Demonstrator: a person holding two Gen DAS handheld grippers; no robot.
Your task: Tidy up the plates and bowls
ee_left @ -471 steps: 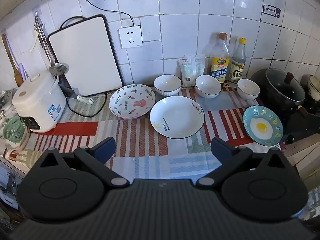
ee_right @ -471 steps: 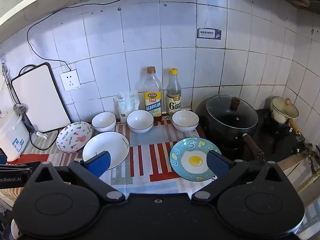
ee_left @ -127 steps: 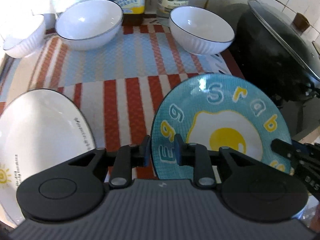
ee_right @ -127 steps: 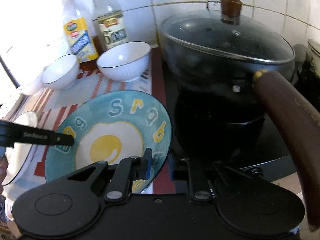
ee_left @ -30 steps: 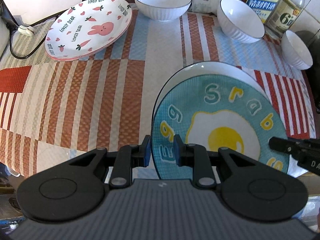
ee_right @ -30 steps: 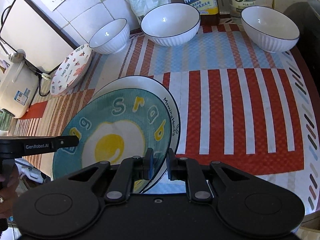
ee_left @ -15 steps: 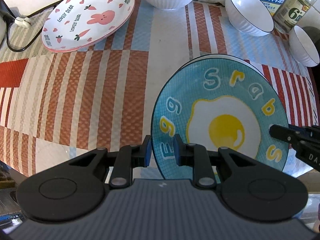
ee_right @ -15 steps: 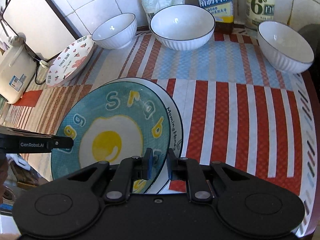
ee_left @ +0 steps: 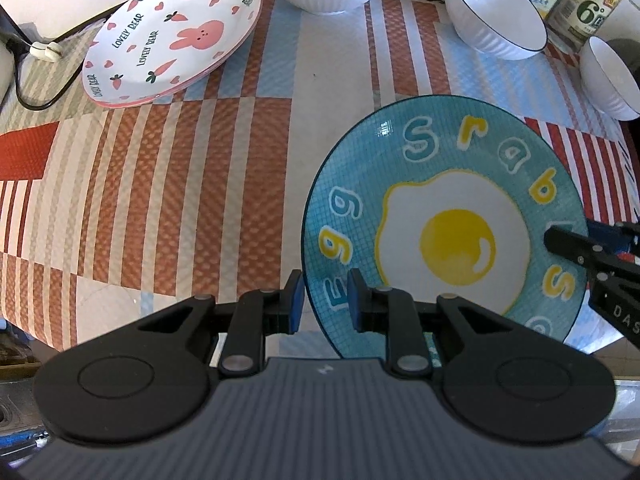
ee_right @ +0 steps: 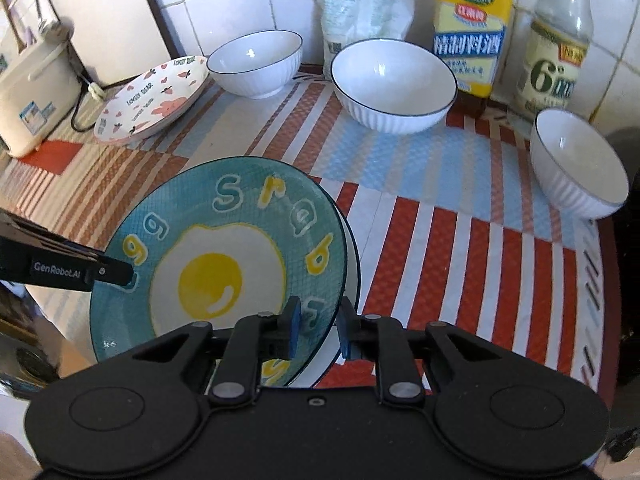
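A blue egg plate (ee_left: 440,208) lies level over a white plate (ee_right: 352,248), of which only a sliver of the right rim shows. My left gripper (ee_left: 325,300) is shut on the blue plate's left rim. At the opposite rim, my right gripper (ee_right: 319,332) has its jaws opening; the rim (ee_right: 334,312) passes between the pads with a gap beside it. A bunny plate (ee_left: 172,36) sits at the back left. Three white bowls (ee_right: 256,62) (ee_right: 394,84) (ee_right: 576,164) stand along the back.
Two bottles (ee_right: 470,28) (ee_right: 558,40) and a white bag (ee_right: 364,4) line the tiled wall. A rice cooker (ee_right: 32,96) and a cutting board (ee_right: 100,16) stand at the left. A dark pot (ee_right: 628,240) borders the striped cloth (ee_left: 180,184) on the right.
The blue plate has settled over the white plate, which now shows far less. The right gripper's jaws have widened off the rim and that hand has rolled. The left grip is unchanged.
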